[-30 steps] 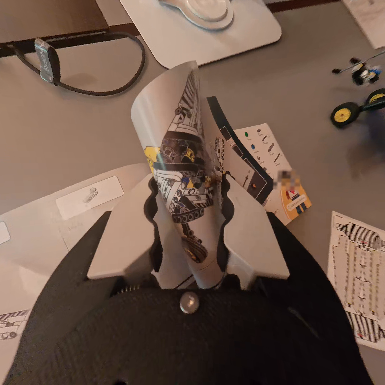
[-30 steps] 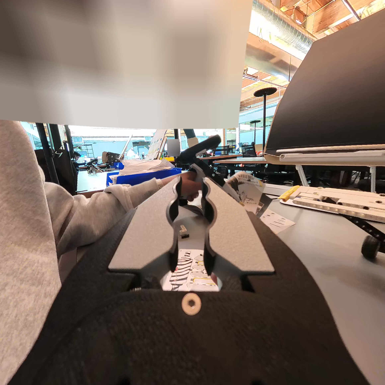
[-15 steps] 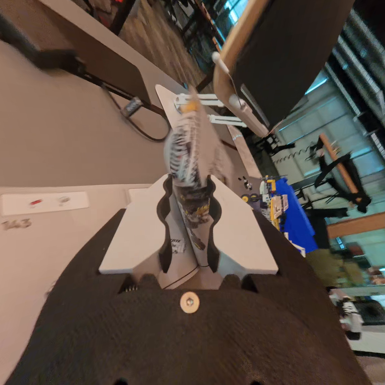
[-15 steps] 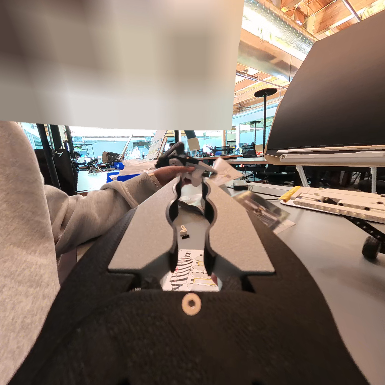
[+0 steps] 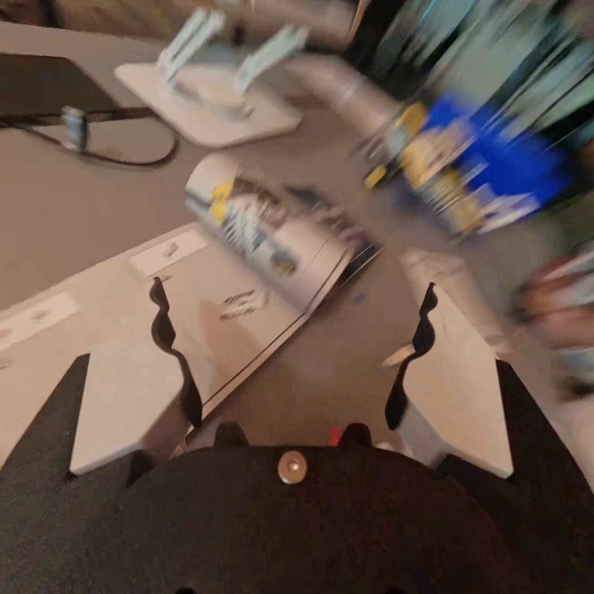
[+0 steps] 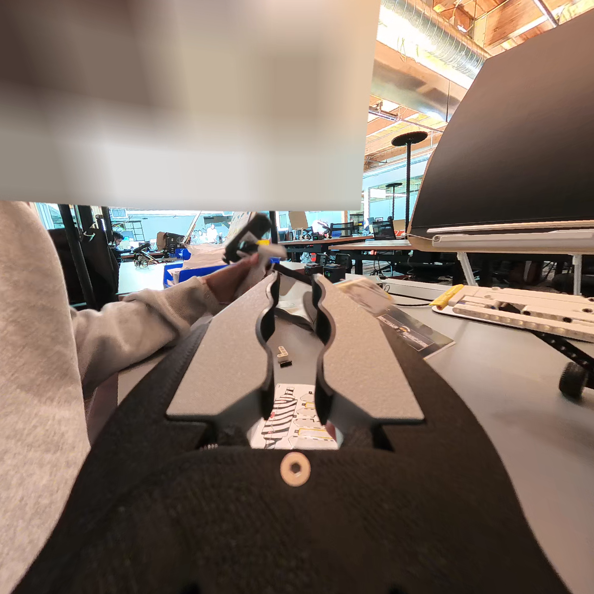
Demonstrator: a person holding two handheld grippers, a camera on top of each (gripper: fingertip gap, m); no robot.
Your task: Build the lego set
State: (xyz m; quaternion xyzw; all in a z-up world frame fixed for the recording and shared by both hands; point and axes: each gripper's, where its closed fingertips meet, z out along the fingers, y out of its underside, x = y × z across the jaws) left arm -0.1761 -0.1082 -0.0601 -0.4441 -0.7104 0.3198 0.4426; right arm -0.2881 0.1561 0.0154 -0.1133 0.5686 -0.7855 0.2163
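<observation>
The left wrist view is blurred by motion. My left gripper [image 5: 293, 286] is wide open and empty above the table. The instruction booklet [image 5: 257, 231] lies open ahead of it, with a printed page still curled up. A blurred yellow, white and black lego model [image 5: 427, 180] stands at the right. My right gripper [image 6: 294, 278] is empty, its jaws a narrow gap apart, low over a sticker sheet [image 6: 295, 418]. A small white piece [image 6: 282, 352] and a black piece [image 6: 284, 364] lie on the table between its fingers. A hand holds the left gripper [image 6: 247, 244] beyond them.
A long white lego beam assembly [image 6: 514, 311] with a black wheel [image 6: 573, 382] sits at the right under a dark monitor [image 6: 514, 128]. The monitor's white base [image 5: 209, 106] and a black cable [image 5: 128, 160] lie behind the booklet. A grey sleeve [image 6: 128, 321] crosses at the left.
My left gripper has let go of the booklet page and opened wide, and its view has swung back down. The page has dropped towards the booklet. My right gripper has not moved.
</observation>
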